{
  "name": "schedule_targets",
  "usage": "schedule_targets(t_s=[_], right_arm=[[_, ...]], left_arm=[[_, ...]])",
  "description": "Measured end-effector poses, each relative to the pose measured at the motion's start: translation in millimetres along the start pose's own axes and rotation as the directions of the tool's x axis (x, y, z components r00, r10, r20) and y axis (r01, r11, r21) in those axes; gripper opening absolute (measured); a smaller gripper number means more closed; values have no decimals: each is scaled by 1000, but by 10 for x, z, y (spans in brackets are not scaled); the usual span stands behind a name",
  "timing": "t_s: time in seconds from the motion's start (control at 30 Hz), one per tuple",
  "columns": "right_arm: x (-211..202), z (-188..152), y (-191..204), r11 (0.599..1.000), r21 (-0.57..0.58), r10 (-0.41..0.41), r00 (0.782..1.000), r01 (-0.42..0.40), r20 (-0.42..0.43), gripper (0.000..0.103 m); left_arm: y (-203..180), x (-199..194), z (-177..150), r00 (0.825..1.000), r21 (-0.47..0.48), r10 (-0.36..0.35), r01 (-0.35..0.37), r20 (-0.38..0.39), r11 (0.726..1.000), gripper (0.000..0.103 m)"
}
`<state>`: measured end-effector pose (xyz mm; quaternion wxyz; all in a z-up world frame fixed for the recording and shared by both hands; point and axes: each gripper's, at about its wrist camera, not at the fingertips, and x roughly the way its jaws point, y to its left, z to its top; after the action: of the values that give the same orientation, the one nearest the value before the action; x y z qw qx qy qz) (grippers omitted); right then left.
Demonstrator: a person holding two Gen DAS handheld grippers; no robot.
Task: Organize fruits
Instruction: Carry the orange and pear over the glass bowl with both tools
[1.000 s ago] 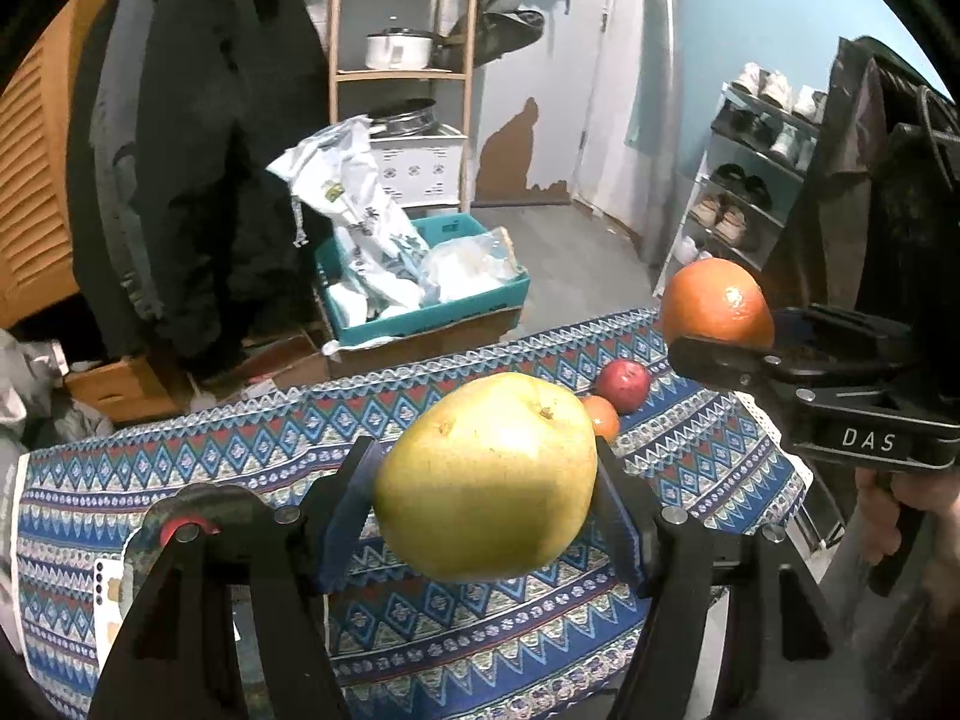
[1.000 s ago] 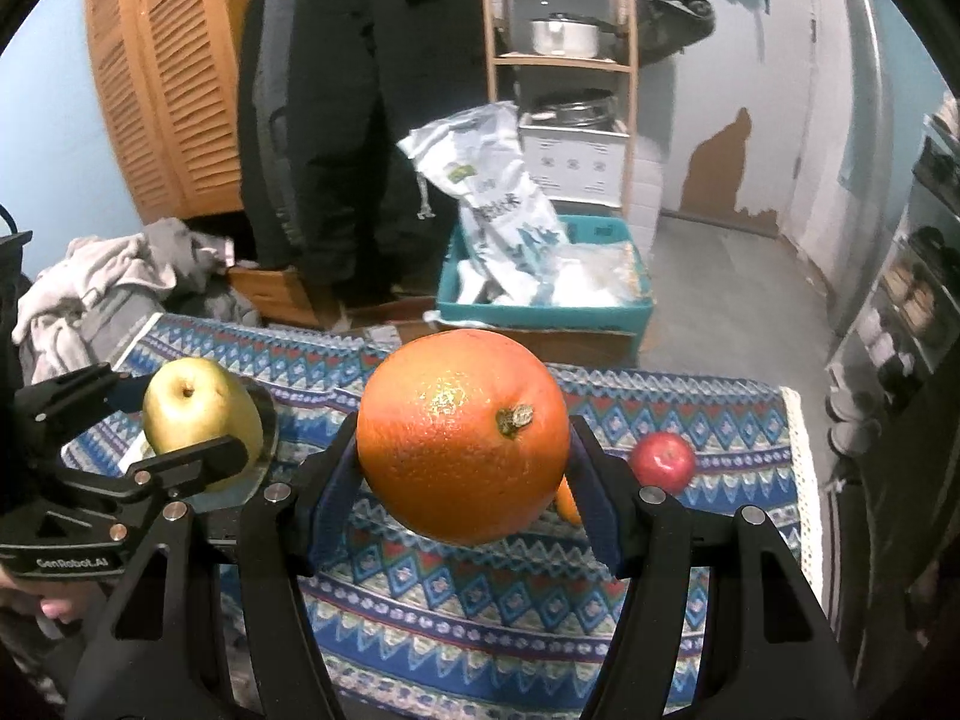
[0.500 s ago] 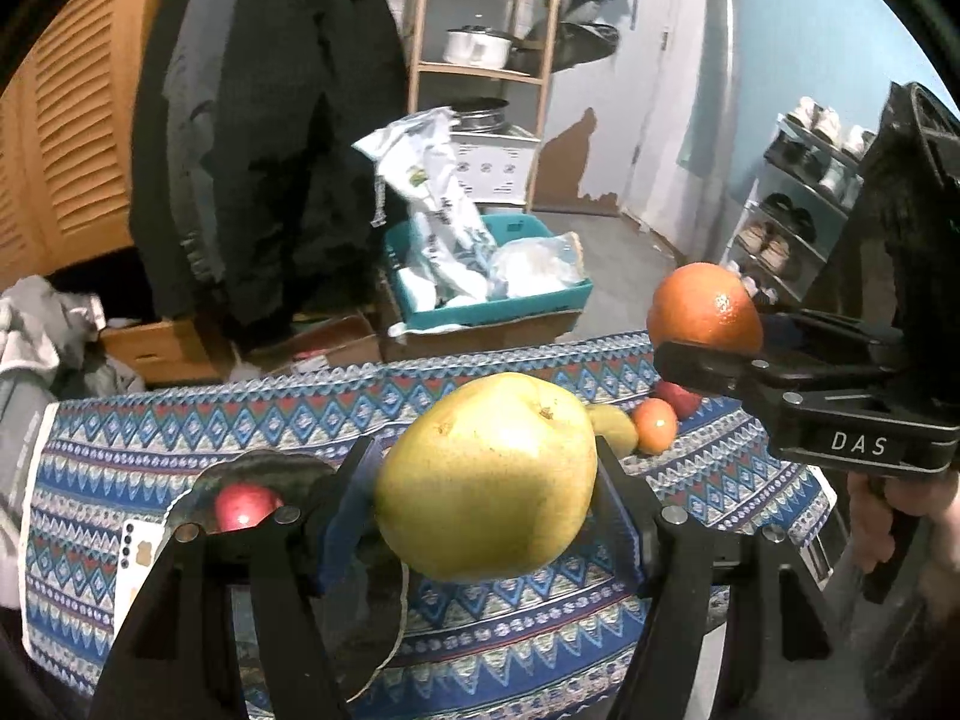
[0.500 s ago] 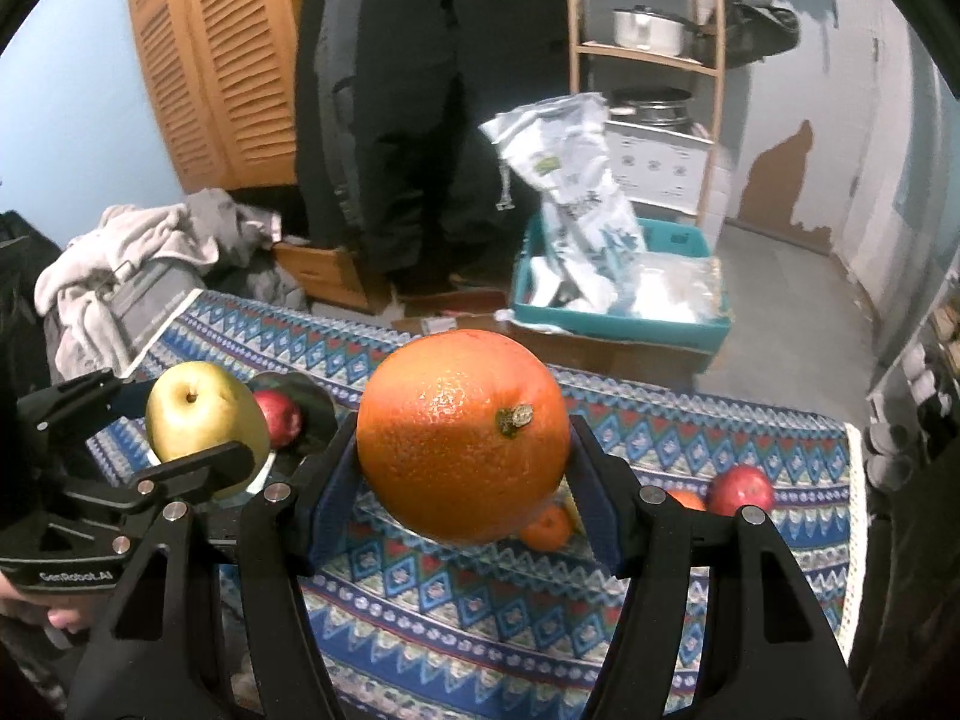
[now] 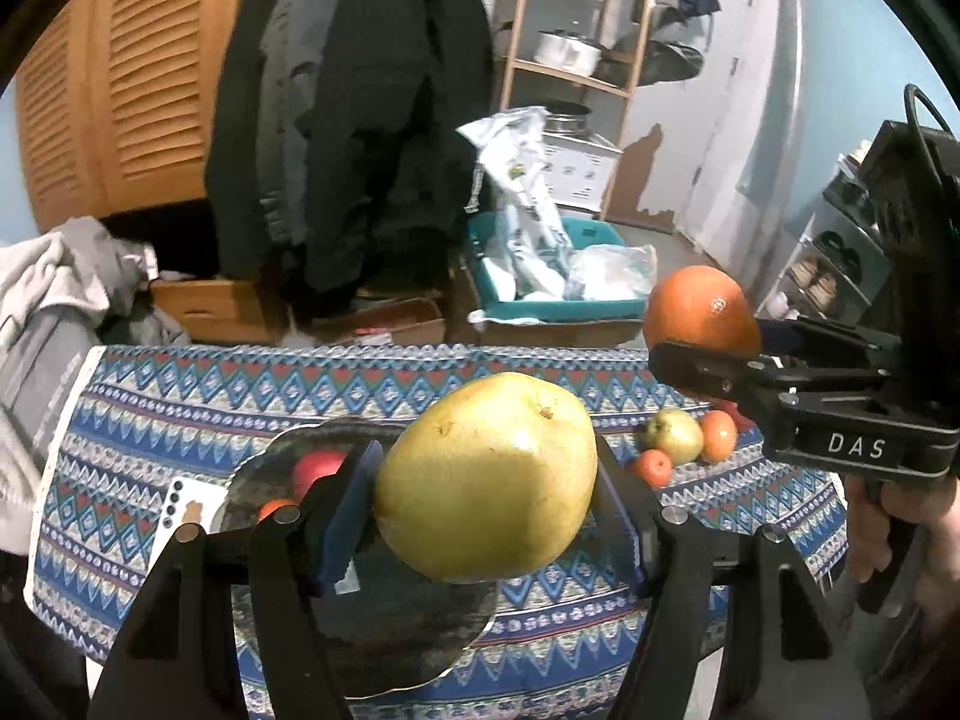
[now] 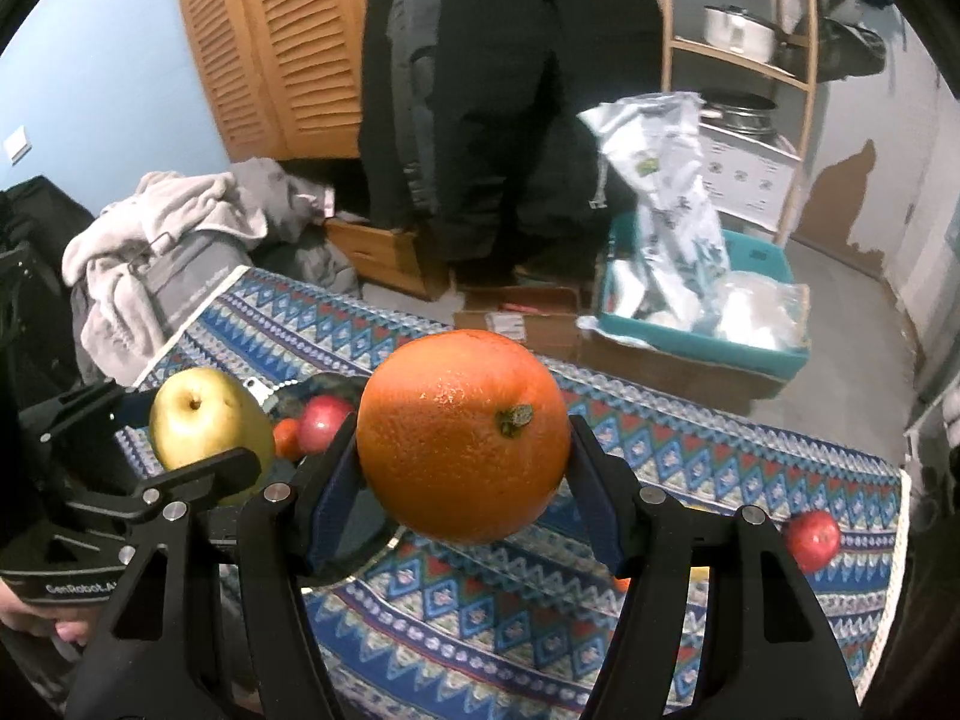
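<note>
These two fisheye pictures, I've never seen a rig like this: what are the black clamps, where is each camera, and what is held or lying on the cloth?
A person holds a two-finger gripper in each hand; a camera on each looks along its fingers. The left gripper clamps a yellow pear. The right gripper clamps an orange. Each view also shows the other gripper from the side. Below, on the patterned tablecloth, a dark plate holds a red apple and a small orange fruit; more loose fruit lies to the right.

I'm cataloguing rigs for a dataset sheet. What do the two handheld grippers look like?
Both are matte black plastic with silver screws and blue pads on the fingers. The right gripper carries white "DAS" lettering on its body; the left gripper shows white "GenRobot.AI" lettering. No sleeves or loose cables show.
</note>
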<state>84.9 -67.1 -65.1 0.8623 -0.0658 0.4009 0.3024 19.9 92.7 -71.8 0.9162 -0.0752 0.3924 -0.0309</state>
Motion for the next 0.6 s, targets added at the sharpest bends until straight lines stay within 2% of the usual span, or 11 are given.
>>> schedule_targets(t_s=[0.6], right_arm=[[642,222,624,994,-75,75,994,-81,-82,65]], left_arm=[[744,52,-277,994,-127,85,-92,-64,988,70]])
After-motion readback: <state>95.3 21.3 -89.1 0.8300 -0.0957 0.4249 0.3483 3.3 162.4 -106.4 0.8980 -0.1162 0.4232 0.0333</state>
